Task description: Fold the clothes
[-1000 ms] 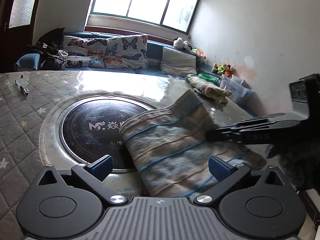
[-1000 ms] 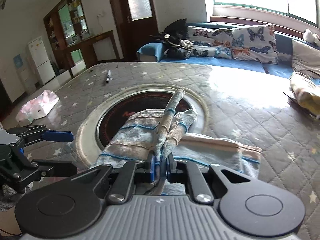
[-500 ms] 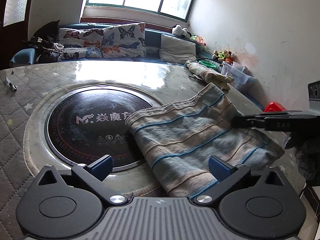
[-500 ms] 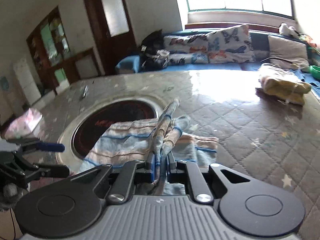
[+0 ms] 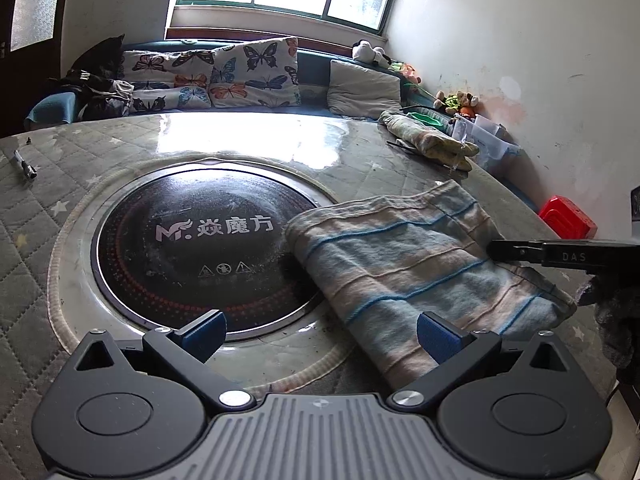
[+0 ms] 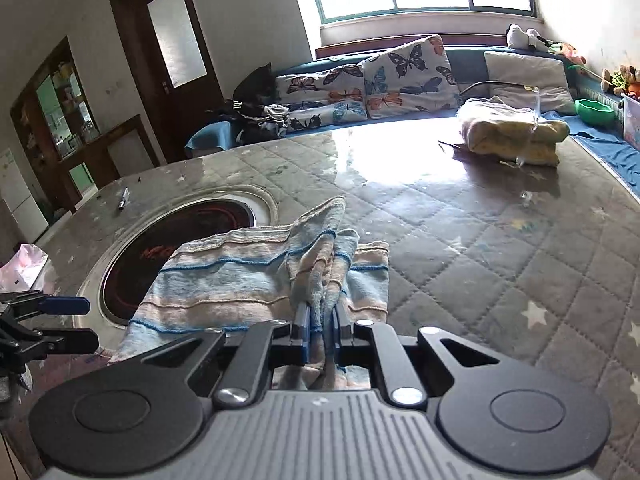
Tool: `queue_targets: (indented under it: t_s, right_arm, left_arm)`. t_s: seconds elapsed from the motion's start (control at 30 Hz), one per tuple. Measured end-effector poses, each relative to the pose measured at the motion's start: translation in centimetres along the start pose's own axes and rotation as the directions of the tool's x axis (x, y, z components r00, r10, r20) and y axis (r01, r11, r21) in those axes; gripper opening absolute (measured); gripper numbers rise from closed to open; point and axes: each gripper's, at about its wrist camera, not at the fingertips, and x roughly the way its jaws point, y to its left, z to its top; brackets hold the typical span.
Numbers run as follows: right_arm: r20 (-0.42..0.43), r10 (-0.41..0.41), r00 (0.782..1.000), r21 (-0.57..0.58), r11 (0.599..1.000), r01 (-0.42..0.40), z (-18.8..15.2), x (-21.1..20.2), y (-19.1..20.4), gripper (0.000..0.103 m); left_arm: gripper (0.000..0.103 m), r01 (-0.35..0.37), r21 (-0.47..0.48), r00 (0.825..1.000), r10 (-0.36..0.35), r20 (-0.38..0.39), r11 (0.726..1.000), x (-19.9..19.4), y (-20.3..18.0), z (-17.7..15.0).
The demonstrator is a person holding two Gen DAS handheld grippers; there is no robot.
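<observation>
Two grippers over one striped towel (image 5: 420, 264), lying folded at the middle right of the left wrist view, half on the round black cooktop (image 5: 200, 240) and half on the quilted table cover (image 5: 36, 208). Right gripper (image 6: 320, 320), low in the middle of its own view, clenched tight on a bunched fold of that towel. Left gripper (image 5: 320, 332) at the bottom of its view, spread wide, grasping nothing.

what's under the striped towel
The striped towel lies folded on the quilted table cover, its left end over the rim of the round black cooktop. Whatever lies beneath the towel's middle is hidden.
</observation>
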Motion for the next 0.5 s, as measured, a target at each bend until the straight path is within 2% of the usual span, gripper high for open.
queue_targets:
  t_s: [0.17, 0.3, 0.37, 0.4, 0.43, 0.5]
  right_arm:
    - [0.004, -0.042, 0.999, -0.017, 0.999, 0.043, -0.01, -0.12, 0.07, 0.011]
    - [-0.009, -0.019, 1.0, -0.006, 1.0, 0.019, 0.18, -0.07, -0.09, 0.01]
    - [-0.02, -0.001, 1.0, 0.001, 1.0, 0.001, 0.27, -0.04, -0.27, 0.015]
    - [-0.02, 0.006, 1.0, 0.007, 1.0, -0.006, 0.27, 0.0, -0.39, 0.03]
    - [-0.02, 0.013, 1.0, 0.013, 1.0, -0.013, 0.27, 0.07, -0.51, 0.038]
    - [-0.026, 0.026, 0.999, 0.024, 0.999, -0.025, 0.28, 0.41, -0.73, 0.04]
  left_arm:
    - [0.103, 0.003, 0.011, 1.0, -0.003, -0.004, 1.0, 0.24, -0.5, 0.12]
    - [0.103, 0.01, 0.019, 1.0, -0.01, -0.004, 1.0, 0.4, -0.78, 0.14]
    - [0.103, 0.01, 0.02, 1.0, -0.01, -0.006, 1.0, 0.46, -0.85, 0.13]
    - [0.103, 0.009, 0.02, 1.0, -0.009, -0.009, 1.0, 0.5, -0.88, 0.12]
    - [0.103, 0.006, 0.02, 1.0, -0.006, -0.011, 1.0, 0.53, -0.93, 0.12]
    - [0.103, 0.002, 0.02, 1.0, -0.002, -0.016, 1.0, 0.58, -0.95, 0.1]
